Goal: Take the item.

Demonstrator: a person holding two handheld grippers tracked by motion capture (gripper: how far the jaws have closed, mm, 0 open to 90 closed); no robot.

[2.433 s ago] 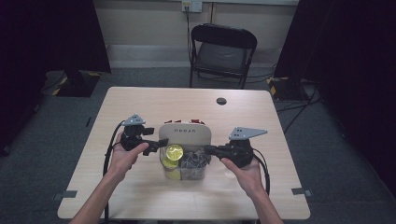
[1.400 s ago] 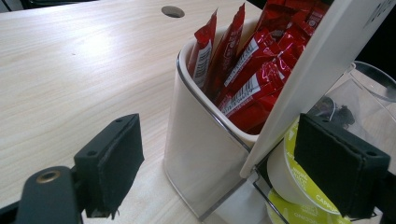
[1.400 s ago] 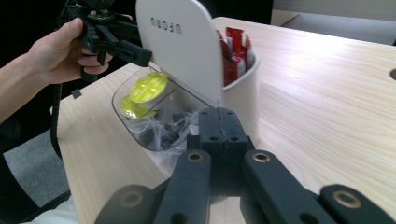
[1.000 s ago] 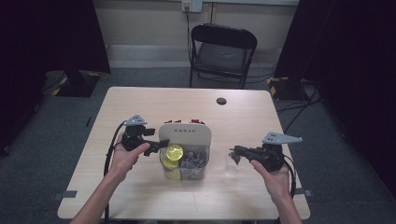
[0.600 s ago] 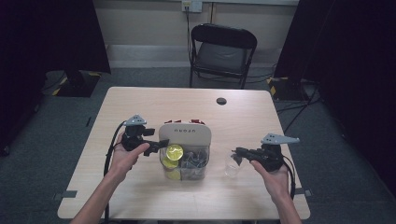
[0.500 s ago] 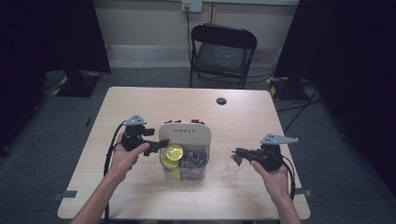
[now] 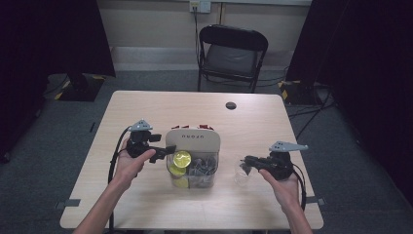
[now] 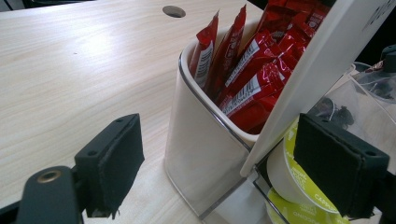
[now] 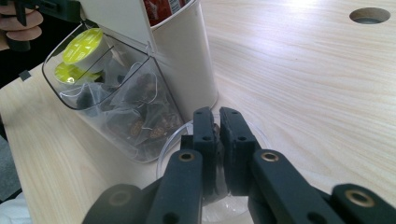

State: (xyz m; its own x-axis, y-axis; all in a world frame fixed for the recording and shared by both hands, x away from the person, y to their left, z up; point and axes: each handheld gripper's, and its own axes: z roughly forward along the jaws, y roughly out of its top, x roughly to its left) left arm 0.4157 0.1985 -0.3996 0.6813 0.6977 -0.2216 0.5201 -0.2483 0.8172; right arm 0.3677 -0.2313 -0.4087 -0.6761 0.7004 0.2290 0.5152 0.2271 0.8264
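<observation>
Carried right, right tongs point(image 7: 247, 162) just easing on clear cup point(image 7: 240, 171); left tongs point(image 7: 168, 152) wide at organizer point(image 7: 192, 146).

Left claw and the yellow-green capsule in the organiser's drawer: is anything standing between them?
Nothing visible does. The left claw is open, with one pad right beside the capsule at the clear drawer's edge; the white lid slants just above it.

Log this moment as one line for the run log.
left claw: at white organizer, by yellow-green capsule | right claw: jaws just opening, around clear plastic cup rim
</observation>
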